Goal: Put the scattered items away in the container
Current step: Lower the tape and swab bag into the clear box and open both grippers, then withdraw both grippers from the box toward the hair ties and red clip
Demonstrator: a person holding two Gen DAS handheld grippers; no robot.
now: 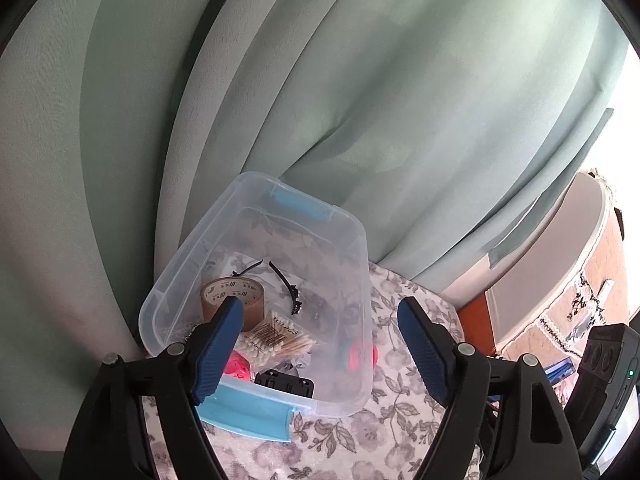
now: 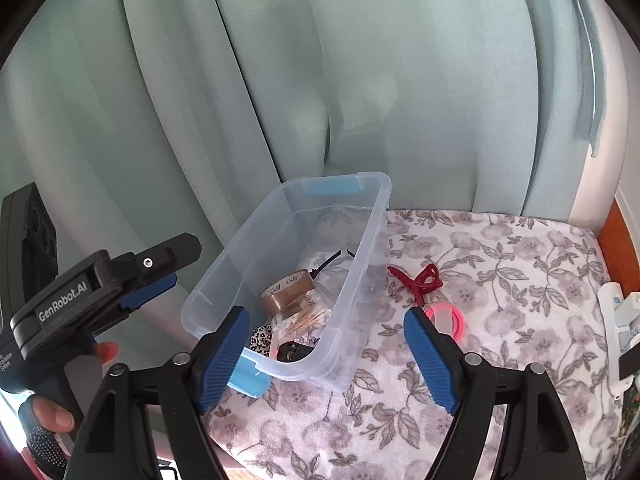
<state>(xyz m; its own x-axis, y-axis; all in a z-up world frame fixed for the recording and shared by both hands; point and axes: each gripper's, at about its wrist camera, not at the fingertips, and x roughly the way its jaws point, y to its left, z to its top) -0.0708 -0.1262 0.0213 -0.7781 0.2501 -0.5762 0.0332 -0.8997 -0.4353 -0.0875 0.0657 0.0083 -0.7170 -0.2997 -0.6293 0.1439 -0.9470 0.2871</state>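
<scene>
A: What is seen at the far left of the right wrist view?

B: The left gripper (image 2: 160,276) is seen from the side, gripped by a hand (image 2: 52,408) in a dotted fingerless glove. Its jaws are shown spread wide in its own view, with nothing pressed between the blue pads (image 1: 218,344).

A: And next to it?

B: The clear plastic container (image 2: 360,280) with blue latches is set on the floral cloth (image 2: 500,280), in front of pale green curtains (image 2: 240,80). Inside it a roll of brown tape (image 2: 286,286), a bag of cotton swabs (image 2: 306,318), a black hair clip (image 1: 290,292), a black cable tie (image 1: 246,269), a pink object (image 1: 238,366) and a small black box (image 1: 286,382) are gathered. A leopard-print item (image 2: 260,336) is seen at the near wall, though what it is cannot be told.

A: What is left outside?

B: Just right of the container, a dark red claw clip (image 2: 422,280) and a pink ring (image 2: 444,314) are lying on the cloth, close together.

A: And the right gripper (image 2: 324,360)?

B: Its fingers are held wide apart and empty, with the container's near corner framed between them.
</scene>
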